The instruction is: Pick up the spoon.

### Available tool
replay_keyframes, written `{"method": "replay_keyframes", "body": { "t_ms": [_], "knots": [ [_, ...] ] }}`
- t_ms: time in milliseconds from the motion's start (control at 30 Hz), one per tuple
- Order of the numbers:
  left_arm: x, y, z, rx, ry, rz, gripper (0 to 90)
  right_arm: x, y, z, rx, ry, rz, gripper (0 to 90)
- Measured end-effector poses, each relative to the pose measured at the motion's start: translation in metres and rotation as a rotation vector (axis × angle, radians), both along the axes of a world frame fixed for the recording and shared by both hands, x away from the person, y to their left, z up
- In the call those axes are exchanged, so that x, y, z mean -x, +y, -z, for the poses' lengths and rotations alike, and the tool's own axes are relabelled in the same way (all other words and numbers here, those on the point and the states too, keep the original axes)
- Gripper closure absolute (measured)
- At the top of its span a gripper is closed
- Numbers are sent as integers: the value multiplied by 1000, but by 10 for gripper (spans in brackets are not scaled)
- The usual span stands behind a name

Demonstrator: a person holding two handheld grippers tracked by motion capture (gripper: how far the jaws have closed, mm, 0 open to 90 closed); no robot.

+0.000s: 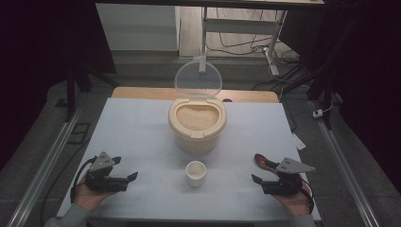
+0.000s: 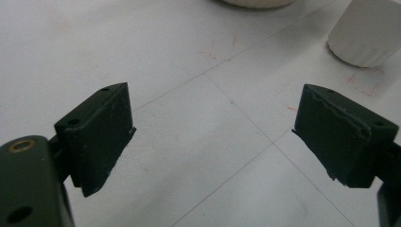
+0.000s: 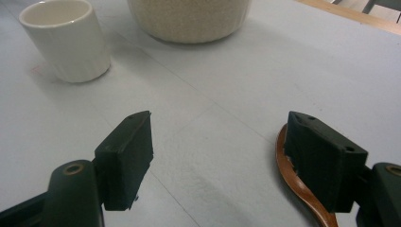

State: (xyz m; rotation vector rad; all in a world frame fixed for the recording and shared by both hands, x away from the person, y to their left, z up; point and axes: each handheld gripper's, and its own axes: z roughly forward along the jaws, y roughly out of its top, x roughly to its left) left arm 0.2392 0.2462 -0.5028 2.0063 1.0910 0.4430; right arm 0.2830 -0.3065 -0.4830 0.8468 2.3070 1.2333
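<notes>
A cream container (image 1: 196, 124) full of rice stands mid-table, its clear lid (image 1: 198, 78) tipped up behind it. In front of it is a small white cup (image 1: 196, 173), empty inside. A brown wooden spoon (image 1: 264, 161) lies flat at the right. My left gripper (image 1: 126, 168) rests low at the front left, open, with bare table between its jaws (image 2: 213, 127); the cup (image 2: 366, 33) is ahead to its right. My right gripper (image 1: 263, 172) is open at the front right (image 3: 220, 142). The spoon (image 3: 295, 182) lies just beside its right jaw, not gripped. Cup (image 3: 68, 38) and container (image 3: 189, 19) stand ahead of it.
A white sheet (image 1: 142, 127) covers the table, and a wooden edge (image 1: 142, 92) shows behind it. Metal rails (image 1: 47, 161) run along both sides on the floor. Desk legs and cables (image 1: 269, 47) lie beyond the far edge.
</notes>
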Motion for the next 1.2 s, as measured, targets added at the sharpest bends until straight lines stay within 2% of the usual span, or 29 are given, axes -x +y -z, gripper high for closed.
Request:
{"method": "replay_keyframes", "body": {
  "t_ms": [133,233,400,533,600,800,933,1200],
  "knots": [
    [-1,-2,1,-12,5,5,120,1,1,0,17,-4,4,256],
    [-2,-2,0,-4,3,1,120,0,2,1,7,-1,7,266],
    [-2,-3,-2,-7,-15,7,119,-4,3,2,17,22,2,281],
    [-3,-4,-1,-10,-4,13,117,-3,4,2,25,28,5,287],
    [-2,-6,-1,-15,-10,21,116,-2,3,1,35,31,12,287],
    [-2,-6,-2,-5,-6,16,116,-2,3,-2,28,36,12,289],
    [-3,-6,-1,-6,2,13,117,-2,3,-7,49,48,10,295],
    [-4,-10,0,-10,8,29,116,-7,-3,-36,119,94,27,313]
  ]
}}
